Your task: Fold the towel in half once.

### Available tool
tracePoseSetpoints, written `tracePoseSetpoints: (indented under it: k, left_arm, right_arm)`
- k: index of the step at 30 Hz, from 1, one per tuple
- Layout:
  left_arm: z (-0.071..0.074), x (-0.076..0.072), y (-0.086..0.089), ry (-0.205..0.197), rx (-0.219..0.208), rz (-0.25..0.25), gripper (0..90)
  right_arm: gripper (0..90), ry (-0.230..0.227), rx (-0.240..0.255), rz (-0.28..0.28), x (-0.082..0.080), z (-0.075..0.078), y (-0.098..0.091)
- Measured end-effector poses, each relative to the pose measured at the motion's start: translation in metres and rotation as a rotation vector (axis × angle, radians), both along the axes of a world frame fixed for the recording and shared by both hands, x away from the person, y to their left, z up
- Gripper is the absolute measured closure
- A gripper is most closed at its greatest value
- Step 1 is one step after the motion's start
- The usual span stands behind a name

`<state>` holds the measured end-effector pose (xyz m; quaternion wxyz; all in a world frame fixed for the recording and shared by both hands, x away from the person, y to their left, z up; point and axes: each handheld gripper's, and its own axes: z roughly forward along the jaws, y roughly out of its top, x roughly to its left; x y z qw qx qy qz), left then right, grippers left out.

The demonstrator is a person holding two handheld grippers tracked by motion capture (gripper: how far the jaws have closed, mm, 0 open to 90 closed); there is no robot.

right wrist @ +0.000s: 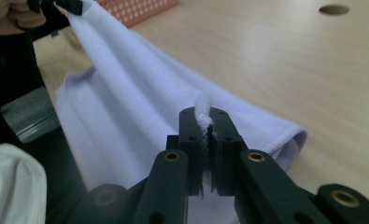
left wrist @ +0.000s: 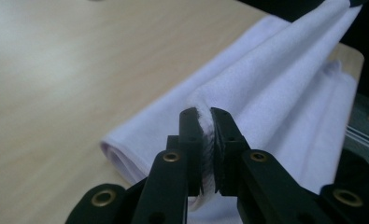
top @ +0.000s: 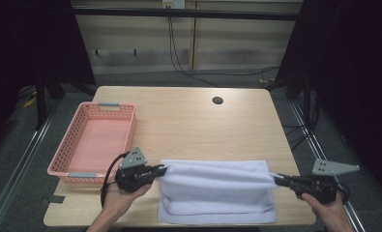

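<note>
A white towel (top: 213, 191) lies folded near the table's front edge, its upper layer lifted and stretched between both grippers. My left gripper (top: 163, 169) is shut on the towel's left corner; in the left gripper view the cloth (left wrist: 275, 79) is pinched between the jaws of this gripper (left wrist: 207, 114). My right gripper (top: 277, 179) is shut on the right corner, and in the right gripper view a tuft of towel (right wrist: 140, 93) sticks up between the pads of that gripper (right wrist: 204, 114). The left gripper (right wrist: 63, 5) also appears there, far off.
A pink plastic basket (top: 132, 126) with nothing in it stands at the table's left side, just behind my left gripper. The wooden table (top: 193, 125) has a round cable hole (top: 217, 100) toward the back. Cables run across the floor beyond the table.
</note>
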<state>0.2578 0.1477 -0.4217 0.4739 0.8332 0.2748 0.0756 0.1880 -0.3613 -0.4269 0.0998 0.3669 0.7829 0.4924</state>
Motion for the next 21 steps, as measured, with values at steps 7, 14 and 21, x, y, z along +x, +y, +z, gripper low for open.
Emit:
tracePoseSetpoints:
  k: [7,14,21]
  left_arm:
    - [-0.042,-0.035,0.010,0.085,0.085,-0.051,83.4]
    - [-0.050,-0.050,0.010,0.125,0.088,-0.117,80.5]
    - [-0.041,-0.048,0.026,0.105,-0.010,-0.101,71.7]
  right_arm:
    - [79.9,0.126,-0.107,0.083,-0.023,-0.035,0.010]
    - [65.8,0.180,-0.091,0.121,-0.031,-0.044,0.009]
    - [55.1,0.147,-0.067,0.079,-0.030,-0.033,0.017]
